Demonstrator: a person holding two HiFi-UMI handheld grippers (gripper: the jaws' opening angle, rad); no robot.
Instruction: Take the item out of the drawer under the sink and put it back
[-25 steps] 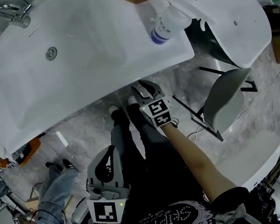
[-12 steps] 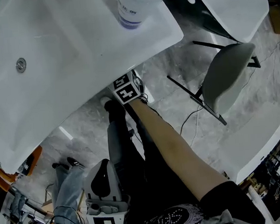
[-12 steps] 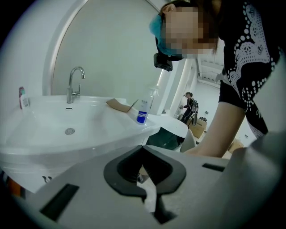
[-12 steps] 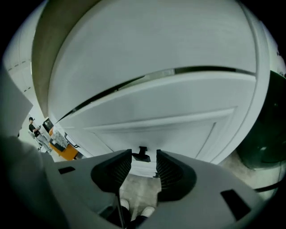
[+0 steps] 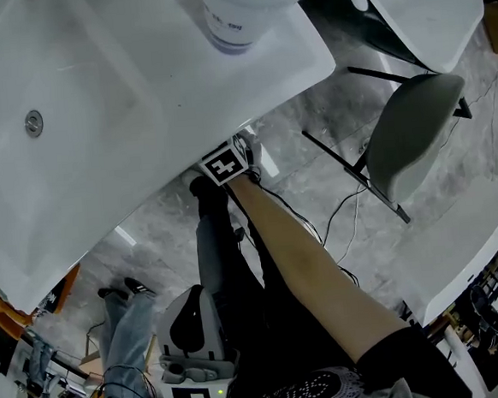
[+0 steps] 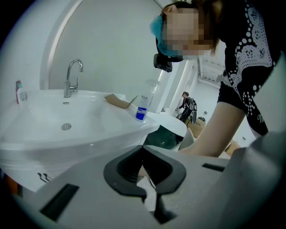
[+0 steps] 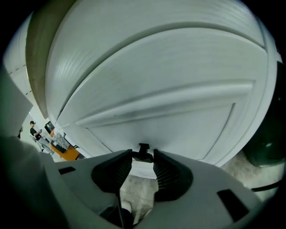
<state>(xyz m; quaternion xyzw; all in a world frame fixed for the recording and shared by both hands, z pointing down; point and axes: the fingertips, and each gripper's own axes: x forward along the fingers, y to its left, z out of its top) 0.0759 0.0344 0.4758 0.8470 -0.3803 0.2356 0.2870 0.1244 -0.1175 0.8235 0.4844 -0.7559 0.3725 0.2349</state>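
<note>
Right tool (image 7: 143,160) is reaching in under the sink (image 5: 250,108), with only its marker cube (image 5: 226,164) showing below the rim from the head view. Its jaws are sitting narrowly apart around the small dark drawer knob (image 7: 144,151). The ribbed pads (image 7: 121,169) appear to be pressing the knob from both sides. The drawer front (image 7: 170,112), white and curved, is lying straight ahead of this tool and looking shut. The item inside is not showing in any view.

Left tool (image 6: 143,150) is hanging low beside the person's legs, well behind the right tool. Its jaws are together with the tips meeting, gripping nothing, and only floor is showing through the hollow between the pads. This tool is pointing up at the sink. The faucet (image 6: 71,78) is standing ahead of it and to its left. The bottle (image 6: 141,112), blue at the bottom, is standing straight ahead on the sink's rim, above the right tool. A grey chair (image 5: 412,142) is standing off to the right tool's right, well apart from it.
</note>
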